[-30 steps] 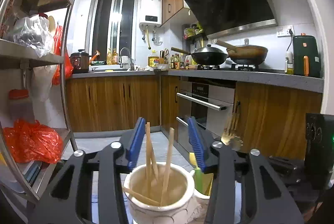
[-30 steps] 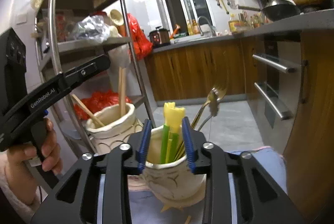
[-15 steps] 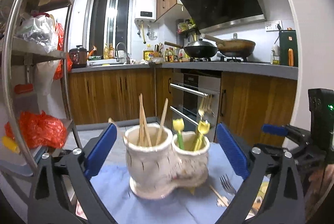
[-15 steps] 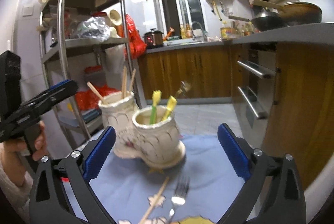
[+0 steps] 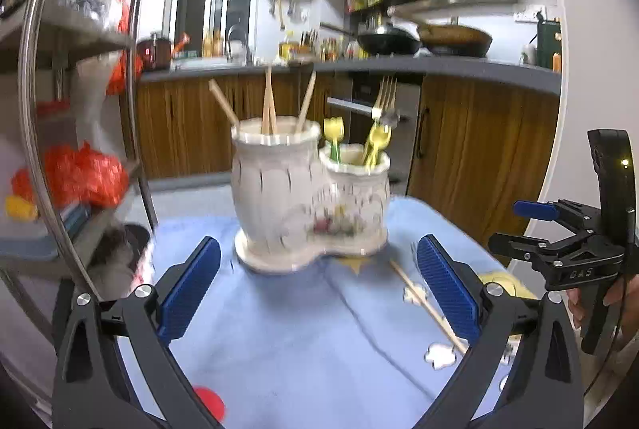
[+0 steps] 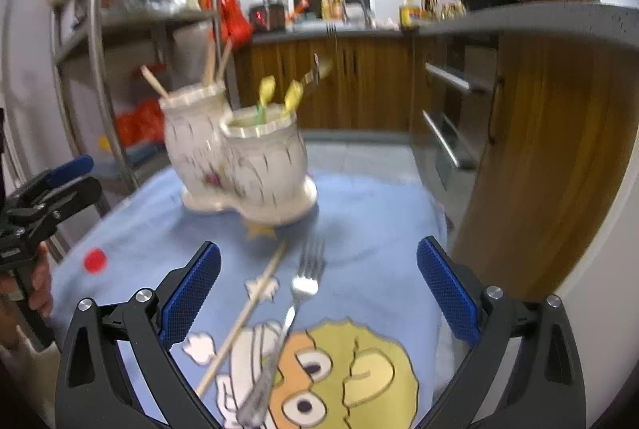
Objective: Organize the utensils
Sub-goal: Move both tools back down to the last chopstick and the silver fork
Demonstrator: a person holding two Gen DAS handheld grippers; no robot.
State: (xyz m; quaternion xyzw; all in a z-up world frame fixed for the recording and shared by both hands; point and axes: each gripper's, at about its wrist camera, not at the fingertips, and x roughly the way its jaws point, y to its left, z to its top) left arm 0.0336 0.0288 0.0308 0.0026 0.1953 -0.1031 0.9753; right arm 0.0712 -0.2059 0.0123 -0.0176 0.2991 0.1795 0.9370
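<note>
Both my grippers, left and right, stand wide apart and empty. The fork and chopstick lie on the cloth before the holder. Both look thin, stiff, perhaps slippery; I would pinch mid-handle.

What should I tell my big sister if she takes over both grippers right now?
Left gripper: open, empty. Right gripper: open, empty.
The holder stands on the blue cloth. Its tall cup has chopsticks; its short cup has a fork and yellow-handled pieces.
Left to do: one chopstick and one fork lie side by side on the cloth, in front of the right gripper. Put each in its cup.
</note>
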